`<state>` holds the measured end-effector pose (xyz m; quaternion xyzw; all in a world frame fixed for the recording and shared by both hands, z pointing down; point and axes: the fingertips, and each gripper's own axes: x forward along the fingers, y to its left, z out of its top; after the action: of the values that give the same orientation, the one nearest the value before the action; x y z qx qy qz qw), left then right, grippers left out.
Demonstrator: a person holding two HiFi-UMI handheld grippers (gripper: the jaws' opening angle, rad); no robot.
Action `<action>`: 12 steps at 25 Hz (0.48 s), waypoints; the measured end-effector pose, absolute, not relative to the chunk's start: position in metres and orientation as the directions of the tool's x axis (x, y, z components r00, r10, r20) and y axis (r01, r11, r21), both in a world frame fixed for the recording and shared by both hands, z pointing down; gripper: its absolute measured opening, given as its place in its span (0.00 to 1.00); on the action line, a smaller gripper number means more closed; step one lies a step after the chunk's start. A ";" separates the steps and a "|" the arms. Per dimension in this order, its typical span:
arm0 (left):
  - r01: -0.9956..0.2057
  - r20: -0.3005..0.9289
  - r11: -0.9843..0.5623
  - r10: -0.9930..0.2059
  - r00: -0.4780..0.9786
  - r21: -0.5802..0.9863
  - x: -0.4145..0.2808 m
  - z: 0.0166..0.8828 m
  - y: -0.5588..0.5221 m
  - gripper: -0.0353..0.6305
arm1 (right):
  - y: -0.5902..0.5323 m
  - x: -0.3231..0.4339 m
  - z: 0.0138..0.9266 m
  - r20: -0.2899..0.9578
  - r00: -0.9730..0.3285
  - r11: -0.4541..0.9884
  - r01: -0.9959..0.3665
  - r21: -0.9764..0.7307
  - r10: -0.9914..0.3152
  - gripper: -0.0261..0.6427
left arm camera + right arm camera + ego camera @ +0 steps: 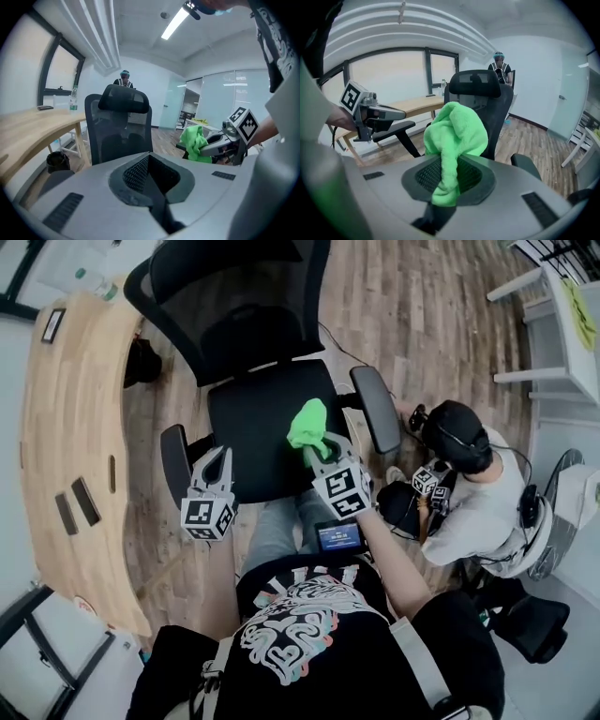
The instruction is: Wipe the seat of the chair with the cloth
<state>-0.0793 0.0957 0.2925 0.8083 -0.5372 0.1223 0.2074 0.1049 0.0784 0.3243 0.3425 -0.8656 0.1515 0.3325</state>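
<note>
A black office chair stands in front of me, its seat (262, 432) dark and flat, its backrest (119, 133) facing the left gripper view. My right gripper (322, 448) hovers over the seat's right half, shut on a bright green cloth (308, 424). In the right gripper view the cloth (457, 131) bulges up out of the right gripper (449, 176). The left gripper view shows the cloth (193, 141) too. My left gripper (218, 457) is over the seat's front left corner, shut and empty, its fingers meeting at the left gripper (148, 159) tip.
A curved wooden desk (66, 427) runs along the left, with a bottle (73, 98) on it and a black bin (141, 362) beneath. The chair's armrests (375, 409) flank the seat. A person (469, 498) sits on the floor at the right. White furniture (562, 324) stands far right.
</note>
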 end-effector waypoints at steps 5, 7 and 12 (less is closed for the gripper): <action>-0.931 0.398 -0.311 -0.843 0.363 0.190 -0.088 0.256 0.104 0.05 | 0.082 0.106 0.289 0.643 -0.552 0.699 -0.714 -0.038 -0.530 0.13; -0.931 0.371 -0.321 -0.854 0.365 0.176 -0.086 0.237 0.099 0.05 | 0.077 0.107 0.274 0.620 -0.559 0.698 -0.716 -0.025 -0.551 0.13; -0.928 0.329 -0.347 -0.867 0.374 0.139 -0.081 0.195 0.097 0.05 | 0.072 0.112 0.236 0.564 -0.557 0.671 -0.742 -0.006 -0.610 0.13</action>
<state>-0.0812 0.0975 0.1948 0.8147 -0.5508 0.0988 0.1521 0.1124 0.0720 0.2358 0.3868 -0.8737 0.1221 0.2685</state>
